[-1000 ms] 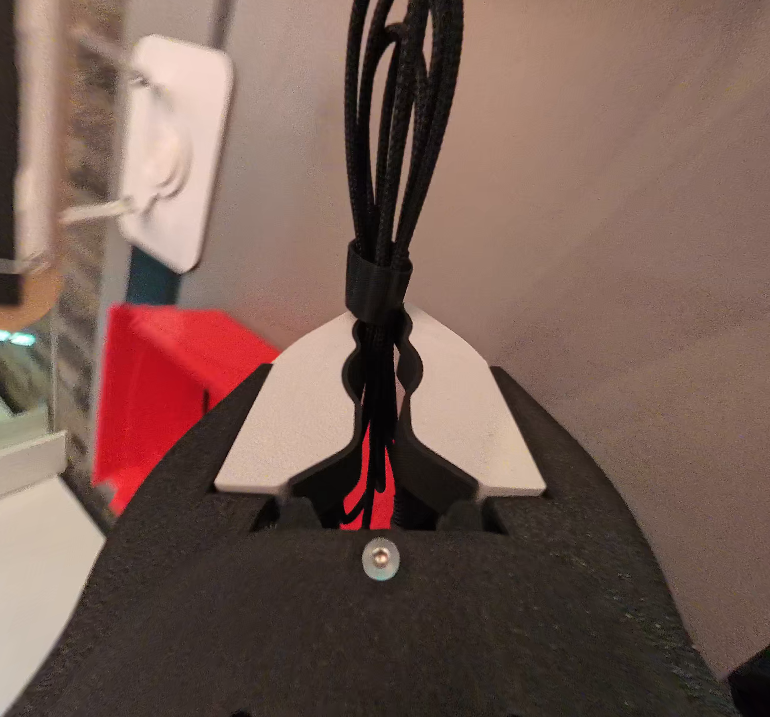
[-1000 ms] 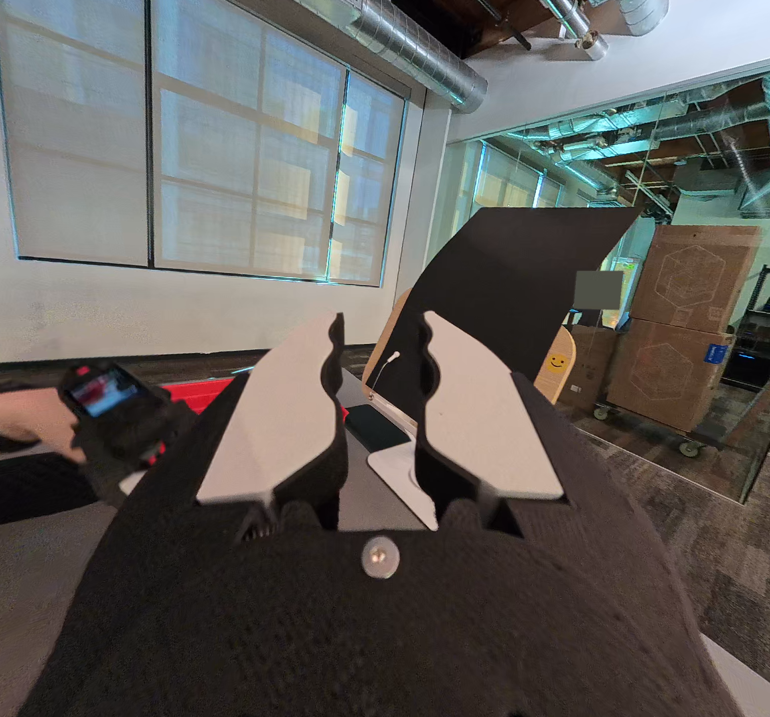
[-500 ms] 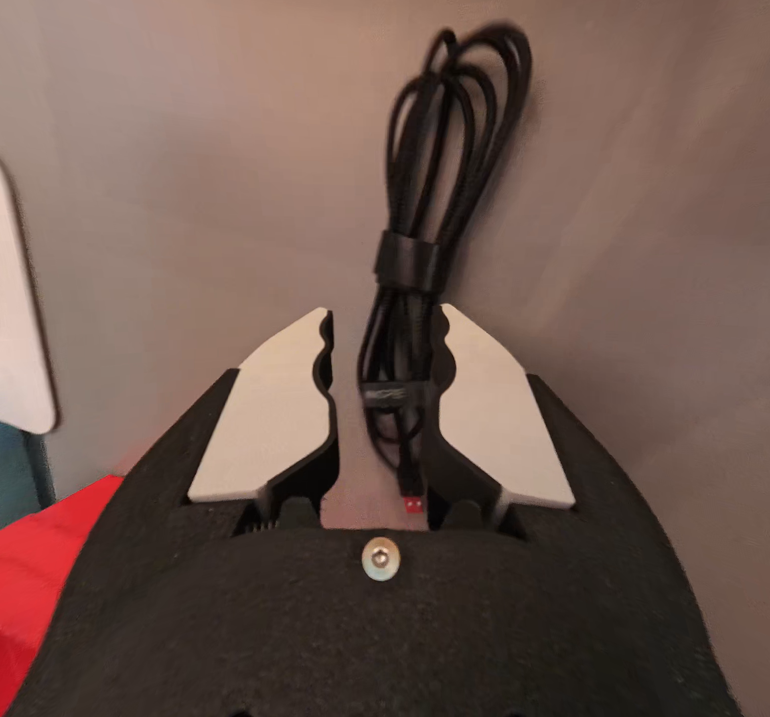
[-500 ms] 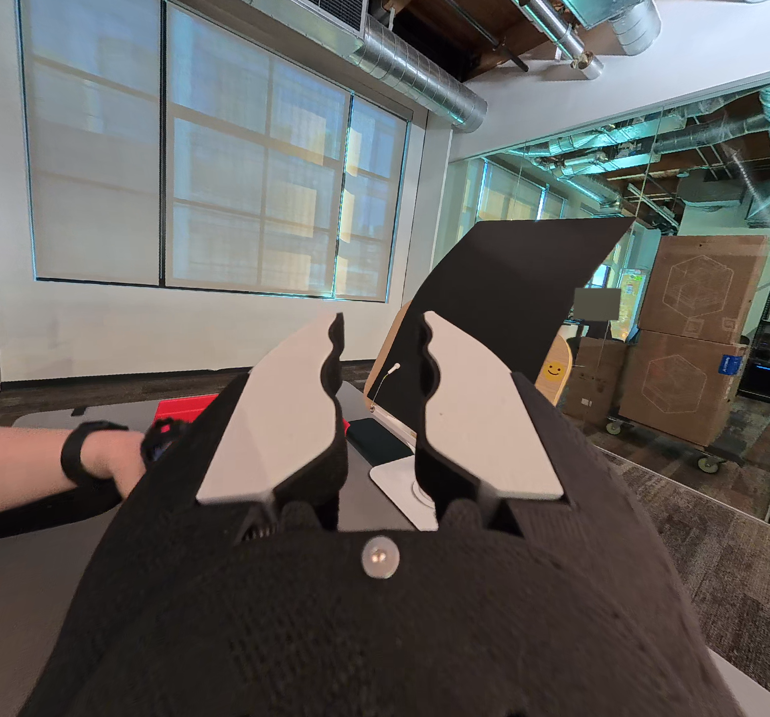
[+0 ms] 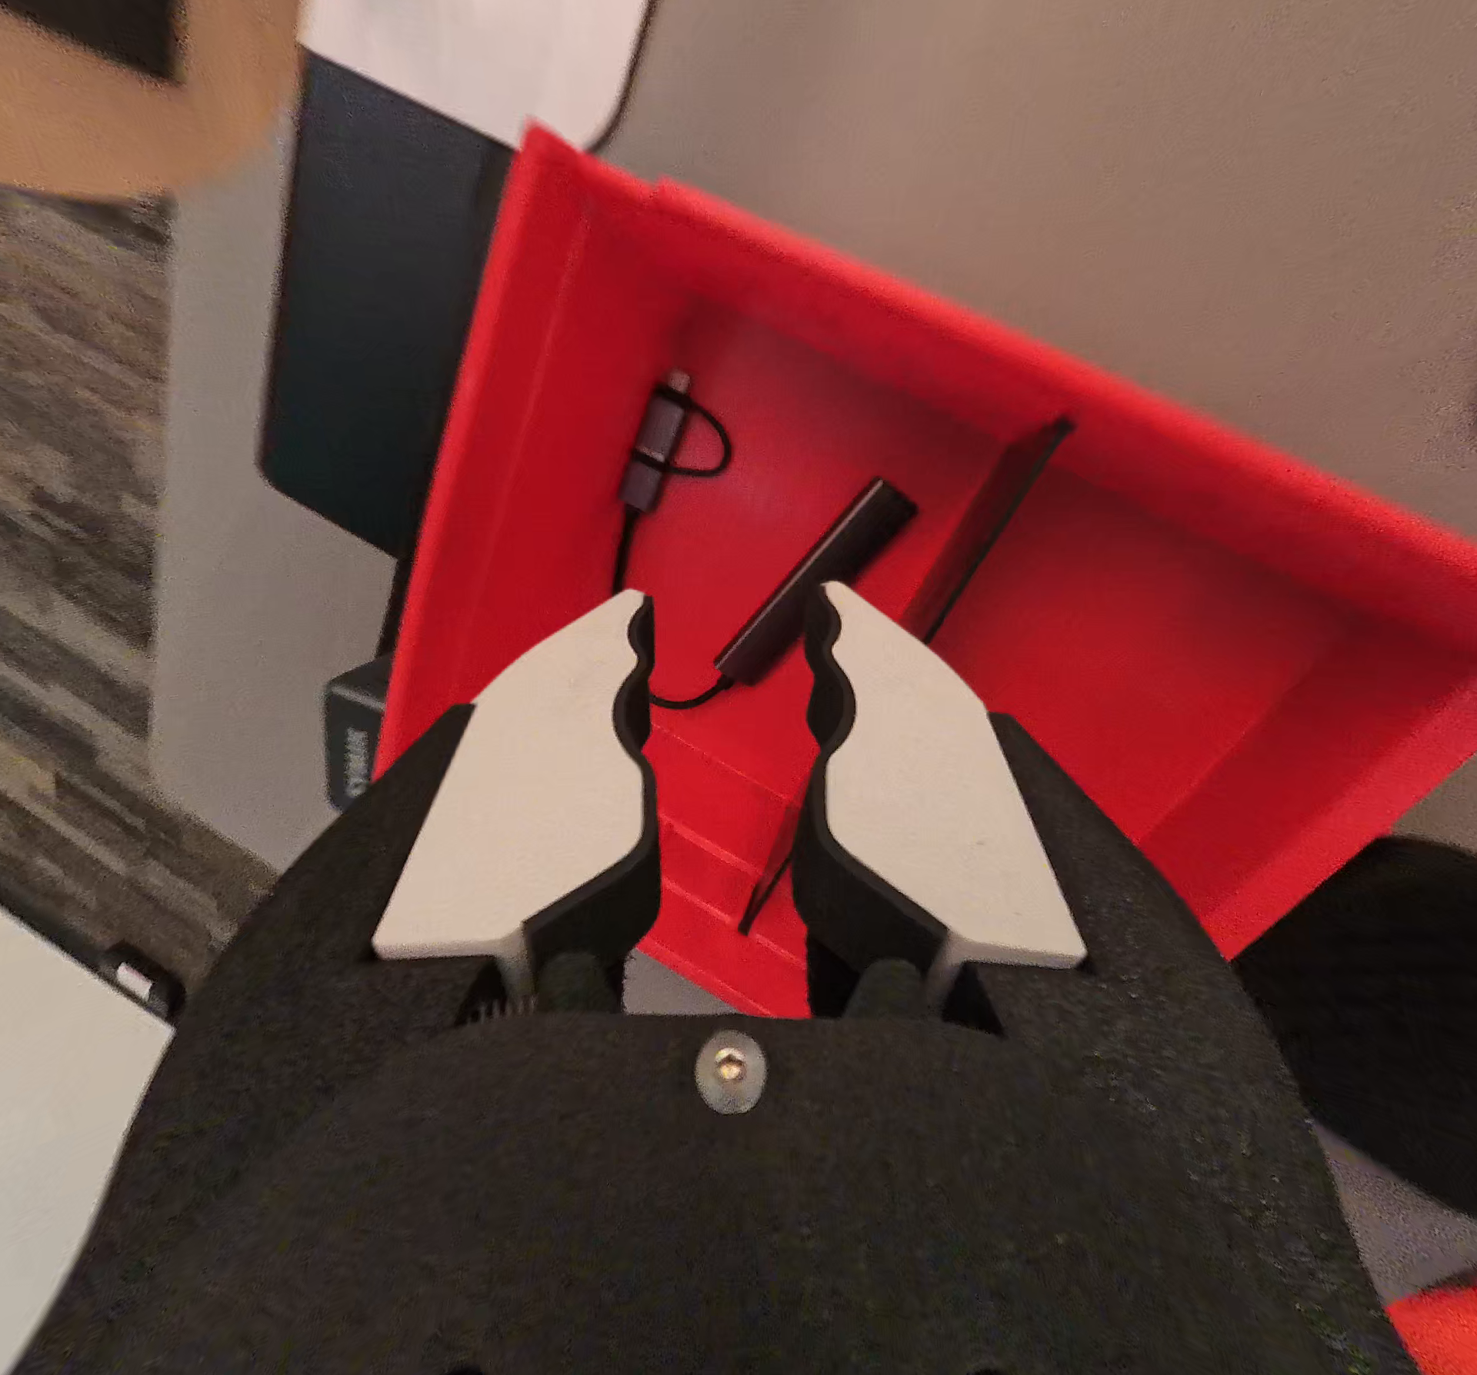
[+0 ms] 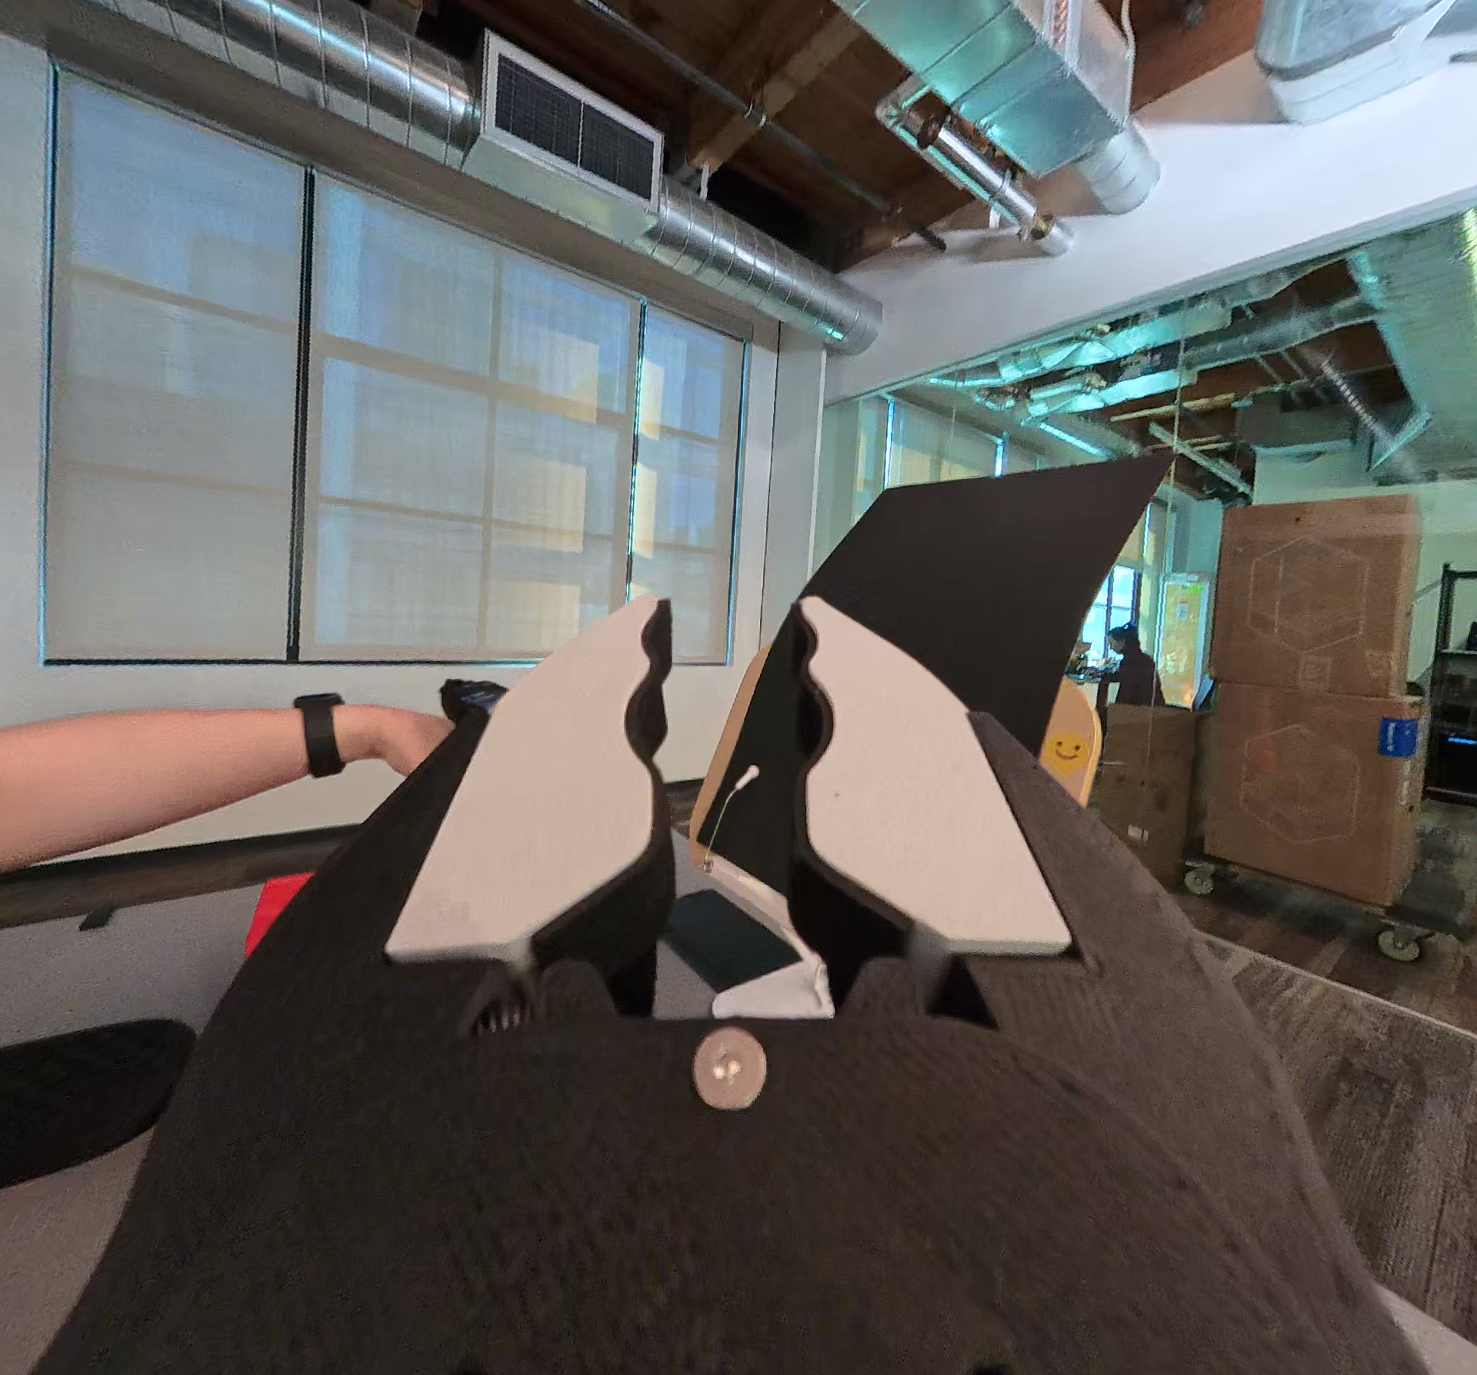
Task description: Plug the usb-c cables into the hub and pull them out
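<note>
In the left wrist view a red bin [image 5: 1119,410] lies on the grey table. In its left compartment lies a slim dark usb hub [image 5: 815,578] with a thin black lead running to a grey plug with an adapter [image 5: 657,450]. My left gripper [image 5: 729,601] is open and empty, held above the bin's near side, with the hub's near end showing between the fingertips. My right gripper [image 6: 729,609] is open and empty, raised and pointing at the room. The bundled black cable is out of view.
A black divider [image 5: 991,514] splits the bin. A dark flat device [image 5: 376,330] and a white pad [image 5: 479,2] lie left of the bin. In the right wrist view a person's forearm with a black wristband [image 6: 320,733], a black board [image 6: 943,617] and cardboard boxes [image 6: 1311,697] show. There is about 50 cm between the tips of the two grippers.
My left gripper let go of the bundled black cable onto the table, opened, then swung over to the red bin with the hub. My right gripper tilted upward a little and stayed open.
</note>
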`<state>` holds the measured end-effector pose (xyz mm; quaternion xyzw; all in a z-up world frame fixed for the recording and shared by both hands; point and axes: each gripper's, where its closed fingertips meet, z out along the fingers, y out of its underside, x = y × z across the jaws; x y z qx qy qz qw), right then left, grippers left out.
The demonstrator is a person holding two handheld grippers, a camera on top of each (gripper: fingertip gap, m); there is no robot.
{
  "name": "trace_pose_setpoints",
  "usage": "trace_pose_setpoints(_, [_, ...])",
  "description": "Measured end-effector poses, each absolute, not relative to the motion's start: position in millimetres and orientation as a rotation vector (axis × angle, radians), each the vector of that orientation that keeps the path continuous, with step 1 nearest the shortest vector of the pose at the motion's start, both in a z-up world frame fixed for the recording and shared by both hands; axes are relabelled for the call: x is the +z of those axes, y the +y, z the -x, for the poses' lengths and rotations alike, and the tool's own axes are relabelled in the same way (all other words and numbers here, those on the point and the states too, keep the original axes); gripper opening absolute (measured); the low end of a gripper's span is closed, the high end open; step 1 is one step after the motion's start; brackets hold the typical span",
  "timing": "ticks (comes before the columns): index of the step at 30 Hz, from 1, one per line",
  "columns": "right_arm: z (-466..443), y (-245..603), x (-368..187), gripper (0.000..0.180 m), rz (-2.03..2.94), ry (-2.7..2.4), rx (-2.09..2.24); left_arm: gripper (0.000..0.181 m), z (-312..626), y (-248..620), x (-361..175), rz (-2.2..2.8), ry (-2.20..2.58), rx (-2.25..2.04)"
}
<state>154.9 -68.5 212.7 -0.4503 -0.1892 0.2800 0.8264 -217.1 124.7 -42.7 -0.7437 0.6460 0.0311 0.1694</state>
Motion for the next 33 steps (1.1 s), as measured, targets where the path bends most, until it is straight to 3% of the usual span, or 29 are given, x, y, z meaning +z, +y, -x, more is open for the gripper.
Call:
trace_pose_setpoints(2, [-154,-62,206,0.028,0.983,-0.407,0.59,0.029,231,131,-64,2.123,1.934,0.097])
trace_pose_setpoints(7, [-156,-41,189,0.028,1.06,-0.409,0.544,0.037,243,141,-94,2.065,2.135,0.046])
trace_pose_setpoints(20, [-138,-9,149,0.029,1.192,-0.493,0.574,0.04,259,125,-137,1.825,2.535,-0.131])
trace_pose_setpoints(33, [-130,-7,142,0.029,1.207,-0.531,0.637,0.019,254,118,-149,1.8,2.67,-0.038])
